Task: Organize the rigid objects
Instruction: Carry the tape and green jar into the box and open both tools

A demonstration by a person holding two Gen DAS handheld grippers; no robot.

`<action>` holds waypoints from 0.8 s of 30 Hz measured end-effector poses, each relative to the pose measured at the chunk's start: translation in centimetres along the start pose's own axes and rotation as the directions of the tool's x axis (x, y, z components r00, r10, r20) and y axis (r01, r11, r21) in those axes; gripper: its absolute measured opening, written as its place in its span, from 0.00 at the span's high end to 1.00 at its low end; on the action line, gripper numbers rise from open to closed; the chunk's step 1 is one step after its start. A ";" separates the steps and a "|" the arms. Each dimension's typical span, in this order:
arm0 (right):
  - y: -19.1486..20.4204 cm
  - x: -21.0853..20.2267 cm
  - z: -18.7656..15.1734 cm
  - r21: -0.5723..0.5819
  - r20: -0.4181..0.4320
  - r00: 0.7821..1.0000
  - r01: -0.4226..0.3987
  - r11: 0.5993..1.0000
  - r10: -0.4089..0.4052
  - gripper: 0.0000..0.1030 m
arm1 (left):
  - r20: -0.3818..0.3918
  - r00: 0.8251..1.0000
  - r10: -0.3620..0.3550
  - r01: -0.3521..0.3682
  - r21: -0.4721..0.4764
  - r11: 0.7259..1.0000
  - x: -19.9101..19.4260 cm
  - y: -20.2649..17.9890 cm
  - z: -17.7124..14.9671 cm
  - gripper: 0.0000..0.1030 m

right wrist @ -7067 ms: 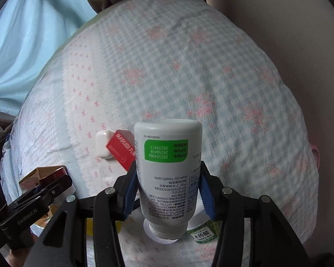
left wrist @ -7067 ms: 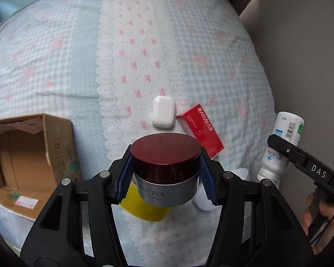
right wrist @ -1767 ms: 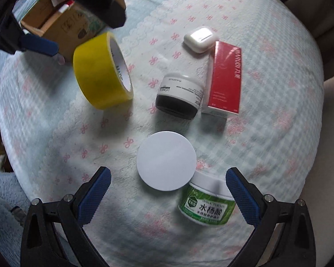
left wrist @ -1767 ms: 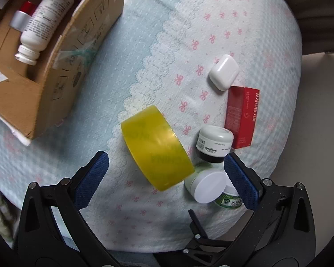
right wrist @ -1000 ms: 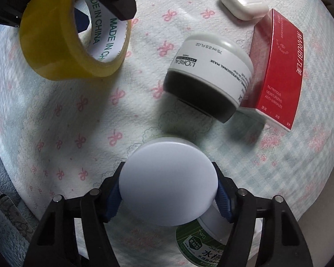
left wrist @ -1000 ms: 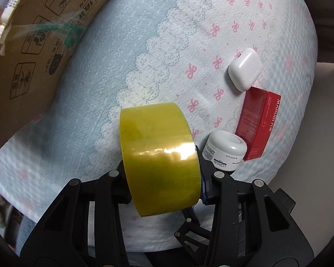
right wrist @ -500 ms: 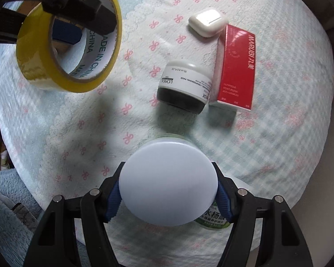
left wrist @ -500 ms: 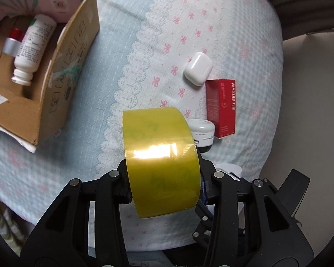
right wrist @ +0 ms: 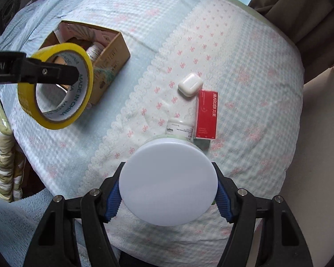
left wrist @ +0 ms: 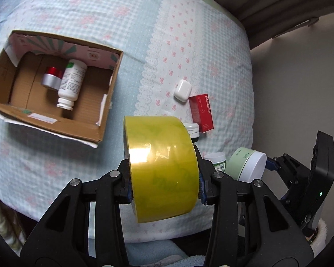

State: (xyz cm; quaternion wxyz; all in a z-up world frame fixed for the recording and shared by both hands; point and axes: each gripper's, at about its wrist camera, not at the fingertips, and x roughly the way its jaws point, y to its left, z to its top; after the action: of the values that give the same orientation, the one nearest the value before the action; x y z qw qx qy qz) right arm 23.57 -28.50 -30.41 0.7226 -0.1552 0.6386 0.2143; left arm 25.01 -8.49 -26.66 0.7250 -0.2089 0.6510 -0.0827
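Observation:
My left gripper (left wrist: 164,185) is shut on a yellow tape roll (left wrist: 161,166) and holds it above the bed, right of the open cardboard box (left wrist: 104,102); the roll also shows in the right wrist view (right wrist: 55,84). The box holds a white bottle (left wrist: 71,82) and a red-lidded jar (left wrist: 51,77). My right gripper (right wrist: 168,198) is shut on a white-lidded green jar (right wrist: 168,181), also seen in the left wrist view (left wrist: 248,163). On the bed lie a white earbud case (right wrist: 190,84), a red carton (right wrist: 207,113), a white-and-black jar (right wrist: 180,129) and a green-labelled jar (left wrist: 218,161).
The bedspread (right wrist: 144,33) is pale blue check with a white lace band. Its right edge drops to a beige floor (left wrist: 300,89). A dark curtain (left wrist: 267,0) hangs at the back right. A fleece blanket (right wrist: 15,222) lies at the near left.
Both grippers have lifted higher with the tape roll and the white-lidded jar. The left one has moved toward the box, whose whole inside now shows.

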 end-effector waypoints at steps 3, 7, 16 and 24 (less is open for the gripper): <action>1.5 -1.9 1.4 -0.001 0.025 0.999 -0.046 0.999 0.046 0.36 | 0.009 1.000 0.003 -0.004 0.018 1.000 -2.4 1.5 0.6 0.64; 4.0 -4.1 2.9 -0.007 0.059 0.997 -0.052 0.999 0.052 0.36 | 0.028 1.000 0.005 -0.006 0.044 0.999 -5.6 3.9 2.1 0.64; 10.7 -6.6 7.4 0.062 0.101 0.993 -0.065 0.996 0.059 0.36 | 0.038 0.999 -0.018 0.015 0.087 0.996 -10.5 12.4 6.5 0.64; 16.3 -4.3 12.8 0.255 0.111 0.989 -0.125 0.959 0.099 0.36 | -0.058 0.998 -0.017 0.025 0.138 0.990 -10.5 21.0 10.3 0.64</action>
State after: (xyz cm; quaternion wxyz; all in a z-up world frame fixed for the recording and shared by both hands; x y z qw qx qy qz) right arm 25.89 -8.59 -23.58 0.7537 -0.0117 0.6330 0.1762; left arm 30.40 16.54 -25.10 0.7182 -0.1626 0.6616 -0.1413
